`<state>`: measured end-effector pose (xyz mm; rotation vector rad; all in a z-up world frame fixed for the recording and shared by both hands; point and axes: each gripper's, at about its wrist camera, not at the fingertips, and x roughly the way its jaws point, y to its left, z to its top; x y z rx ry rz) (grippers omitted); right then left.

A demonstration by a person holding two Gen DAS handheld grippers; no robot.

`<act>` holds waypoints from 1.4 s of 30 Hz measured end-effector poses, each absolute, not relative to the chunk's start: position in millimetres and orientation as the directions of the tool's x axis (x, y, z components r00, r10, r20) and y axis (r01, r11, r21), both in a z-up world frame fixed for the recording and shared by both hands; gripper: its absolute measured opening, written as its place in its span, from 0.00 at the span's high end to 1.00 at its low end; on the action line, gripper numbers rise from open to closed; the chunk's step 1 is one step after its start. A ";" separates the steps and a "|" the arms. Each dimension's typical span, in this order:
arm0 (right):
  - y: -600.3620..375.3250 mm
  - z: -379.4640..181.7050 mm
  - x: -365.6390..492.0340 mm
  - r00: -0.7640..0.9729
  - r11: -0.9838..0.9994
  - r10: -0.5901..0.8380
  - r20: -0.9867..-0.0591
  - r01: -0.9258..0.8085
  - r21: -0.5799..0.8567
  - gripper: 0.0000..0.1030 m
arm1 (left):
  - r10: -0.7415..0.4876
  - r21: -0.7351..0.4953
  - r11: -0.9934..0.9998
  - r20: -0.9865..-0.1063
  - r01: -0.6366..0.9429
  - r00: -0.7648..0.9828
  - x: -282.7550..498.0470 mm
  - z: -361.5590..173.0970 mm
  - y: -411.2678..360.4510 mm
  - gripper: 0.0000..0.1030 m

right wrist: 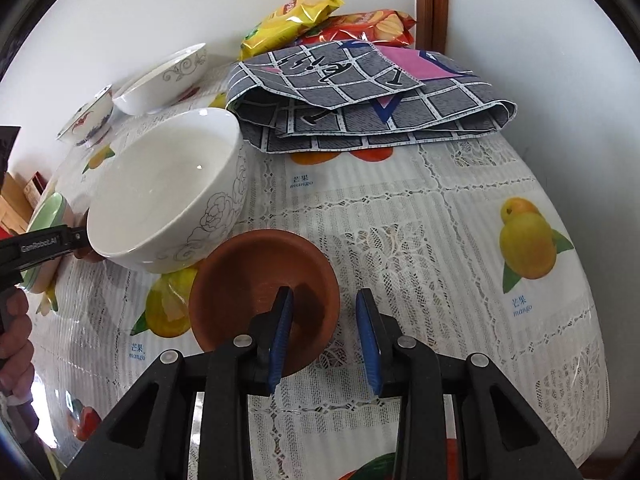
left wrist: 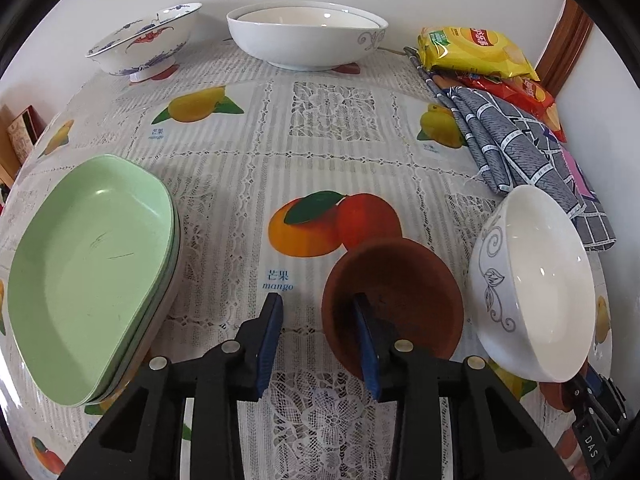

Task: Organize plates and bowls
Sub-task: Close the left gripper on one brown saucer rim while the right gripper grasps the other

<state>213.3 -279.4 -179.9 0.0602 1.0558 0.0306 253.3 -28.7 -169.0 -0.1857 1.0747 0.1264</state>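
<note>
A small brown clay dish [left wrist: 400,292] sits on the fruit-print tablecloth, and my left gripper [left wrist: 316,304] straddles its left rim. One finger is inside the dish and one outside, with a gap, so the gripper is open. A second brown dish [right wrist: 256,276] lies under my right gripper [right wrist: 324,294], which is open across its right rim in the same way. A white bowl with a grey flower pattern [left wrist: 532,280] [right wrist: 168,192] stands between the two dishes. Each view shows the other gripper beyond that bowl: the right gripper [left wrist: 592,400] and the left gripper [right wrist: 76,238].
Stacked green plates [left wrist: 92,272] lie at the left. Two nested white bowls [left wrist: 308,36] and a blue-and-red patterned bowl [left wrist: 144,40] stand by the back wall. A folded grey checked cloth [right wrist: 360,92] and snack packets [right wrist: 296,16] fill the back right corner. A hand [right wrist: 12,340] shows at the left edge.
</note>
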 end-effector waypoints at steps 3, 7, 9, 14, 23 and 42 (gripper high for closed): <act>-283.9 -180.6 214.6 0.493 0.996 0.082 -0.866 -0.003 0.093 0.68 | 0.018 -0.084 0.978 -0.878 -0.190 0.479 253.1 -169.8 -30.0 0.68; -281.8 -181.1 214.9 0.501 0.996 0.082 -0.862 -0.025 0.080 0.66 | 0.018 -0.090 0.977 -0.866 -0.191 0.499 249.7 -170.9 -29.2 0.67; -281.9 -181.4 214.4 0.508 0.997 0.083 -0.857 -0.037 0.075 0.64 | 0.013 -0.096 0.978 -0.861 -0.187 0.508 248.8 -171.5 -28.6 0.67; -286.0 -182.1 210.7 0.523 0.994 0.098 -0.847 -0.011 0.108 0.64 | 0.011 -0.099 0.977 -0.862 -0.190 0.507 248.2 -171.3 -26.5 0.68; -285.5 -180.6 210.9 0.514 0.985 0.093 -0.853 0.078 0.155 0.87 | -0.080 -0.162 0.980 -0.853 -0.117 0.516 245.0 -170.3 -26.7 0.89; -262.7 -145.7 142.7 0.591 0.950 -0.056 -0.805 0.280 0.139 0.92 | -0.189 -0.220 0.975 -0.809 0.012 0.556 183.5 -135.2 -8.0 0.92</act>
